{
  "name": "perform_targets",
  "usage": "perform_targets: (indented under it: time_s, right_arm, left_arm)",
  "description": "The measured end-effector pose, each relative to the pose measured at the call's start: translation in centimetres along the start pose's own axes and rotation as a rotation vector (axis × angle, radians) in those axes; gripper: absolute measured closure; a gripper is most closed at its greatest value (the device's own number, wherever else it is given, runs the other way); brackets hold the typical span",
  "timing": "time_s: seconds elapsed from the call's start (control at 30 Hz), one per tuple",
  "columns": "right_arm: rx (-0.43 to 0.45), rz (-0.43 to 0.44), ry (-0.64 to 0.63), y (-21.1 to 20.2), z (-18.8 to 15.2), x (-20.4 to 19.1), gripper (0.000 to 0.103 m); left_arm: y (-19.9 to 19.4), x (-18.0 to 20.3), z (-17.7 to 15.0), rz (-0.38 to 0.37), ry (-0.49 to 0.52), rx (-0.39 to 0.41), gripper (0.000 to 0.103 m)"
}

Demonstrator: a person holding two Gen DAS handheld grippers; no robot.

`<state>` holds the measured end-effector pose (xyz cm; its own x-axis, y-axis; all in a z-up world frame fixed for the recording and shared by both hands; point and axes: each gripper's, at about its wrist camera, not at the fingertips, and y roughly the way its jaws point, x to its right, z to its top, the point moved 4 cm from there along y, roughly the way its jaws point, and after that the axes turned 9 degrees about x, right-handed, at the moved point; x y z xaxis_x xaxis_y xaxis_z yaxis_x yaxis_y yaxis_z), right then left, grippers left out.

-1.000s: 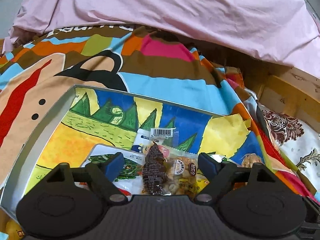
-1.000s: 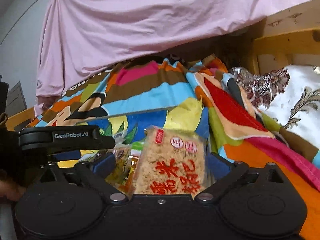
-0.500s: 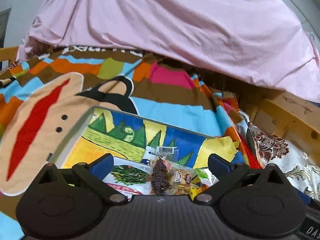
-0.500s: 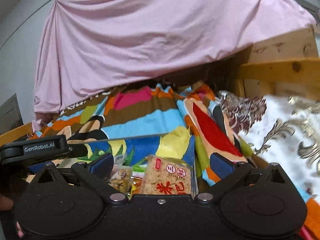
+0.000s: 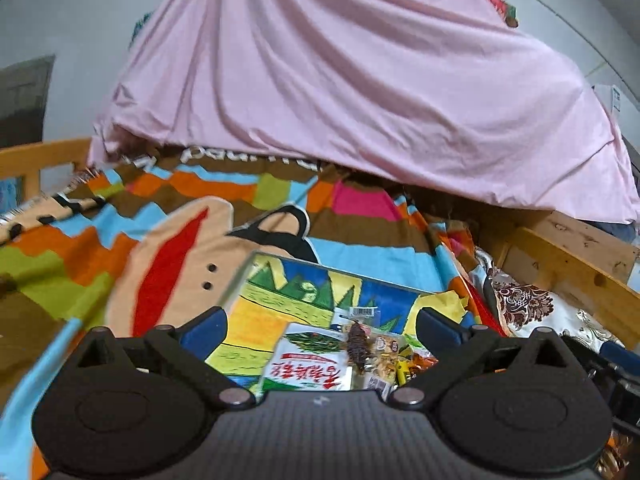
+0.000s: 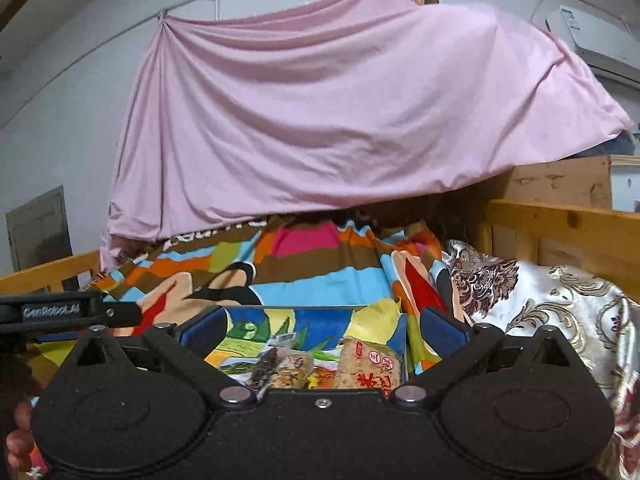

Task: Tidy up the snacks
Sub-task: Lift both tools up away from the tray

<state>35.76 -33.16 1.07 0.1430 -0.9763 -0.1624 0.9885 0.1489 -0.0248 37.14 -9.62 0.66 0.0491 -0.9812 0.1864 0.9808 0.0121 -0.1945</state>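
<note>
Plainly, scene: a bed covered by a bright patterned blanket (image 5: 360, 256), with a pink sheet (image 5: 360, 100) hung across the upper half of both views
Tray: a shallow tray (image 5: 240, 280) with a painted landscape floor lies on the blanket, lower centre of the left view; its rim shows as a pale edge running up its left side
Snacks: a small pile sits in the near part of the tray, low in the frame, partly hidden by each gripper body
White-and-green packet (image 5: 308, 364): flat pouch with red lettering, lower centre of the left view; probably light, soft and slippery film, best pinched at a sealed edge
Dark ridged snack (image 5: 357, 346): lies just right of that pouch, touching the clear bag (image 5: 384, 354) of pale pieces beside it
Floss-cake packet (image 6: 368, 368): tan slab with red characters, lower centre-right of the right view; judged light and crumbly, so a gentle grip across its short sides suits it
Left gripper (image 5: 320, 328): fingers spread wide, nothing between them, above the pile
Right gripper (image 6: 322, 328): fingers likewise spread wide and empty, above the tray's near end
Risk: crinkly film may slide from the pads, and a hard squeeze would crush the contents
</note>
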Motion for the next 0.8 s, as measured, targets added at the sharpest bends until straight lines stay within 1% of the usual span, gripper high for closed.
perform_targets:
  time_s: [0.13,0.33,0.63,0.8]
  right_arm:
    - [-0.005,0.008,0.019,-2.3,0.4,-0.6,0.001]
    - [0.002,0.041,-0.013,-6.0,0.5,-2.3,0.001]
    - [-0.037,0.056,-0.037,-9.8,-1.1,-3.6,0.001]
    - [-0.082,0.05,-0.022,-11.1,-1.9,-3.8,0.001]
  left_arm:
    - [-3.6,-0.8,-0.1,0.009,0.001,0.047,0.001]
    - [-7.6,-2.0,-1.0,0.031,0.009,0.06,0.001]
    - [-11.5,-4.8,-4.1,0.089,-0.005,0.017,0.001]
    - [-12.8,-6.2,-5.1,0.128,-0.011,-0.006,0.0]
